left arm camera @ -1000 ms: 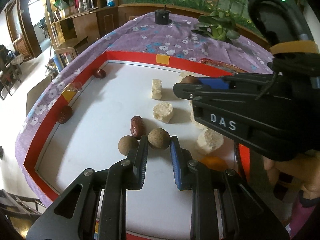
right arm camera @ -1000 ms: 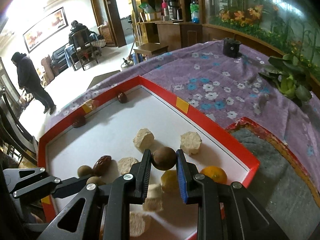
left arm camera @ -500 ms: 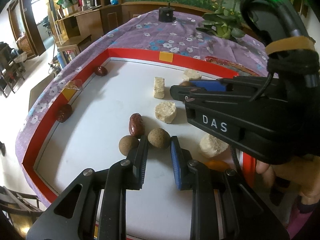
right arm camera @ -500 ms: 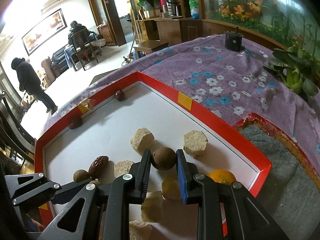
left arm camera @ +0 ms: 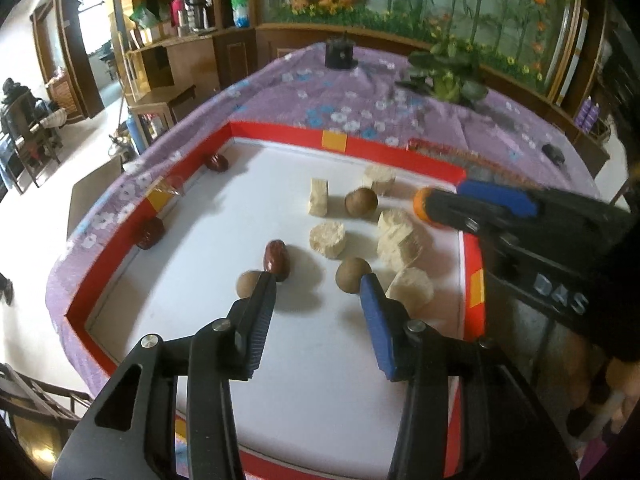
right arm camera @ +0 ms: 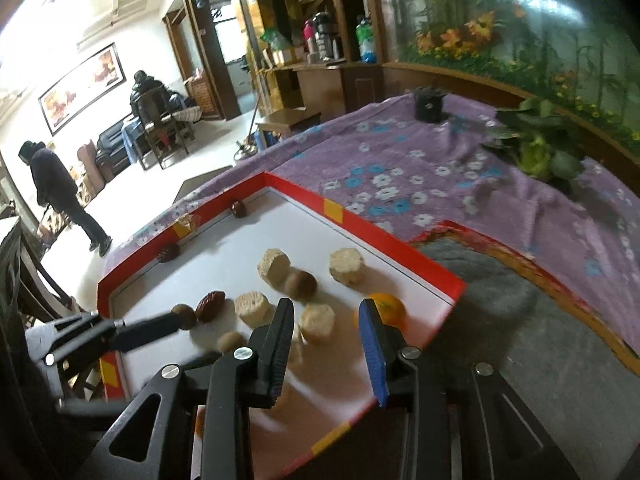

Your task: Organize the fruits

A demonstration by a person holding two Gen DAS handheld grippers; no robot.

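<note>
We find both the left gripper [left arm camera: 318, 292] and right gripper [right arm camera: 326, 322] with jaws wide apart, empty. Between grasps; next, we judge, close on the round brown fruit [left arm camera: 353, 275] just inside the left jaws.

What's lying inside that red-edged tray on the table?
Inside the red-edged tray lie pale cut chunks, round brown fruits, a dark red date and an orange. The right gripper covers part of the tray's right corner.
</note>
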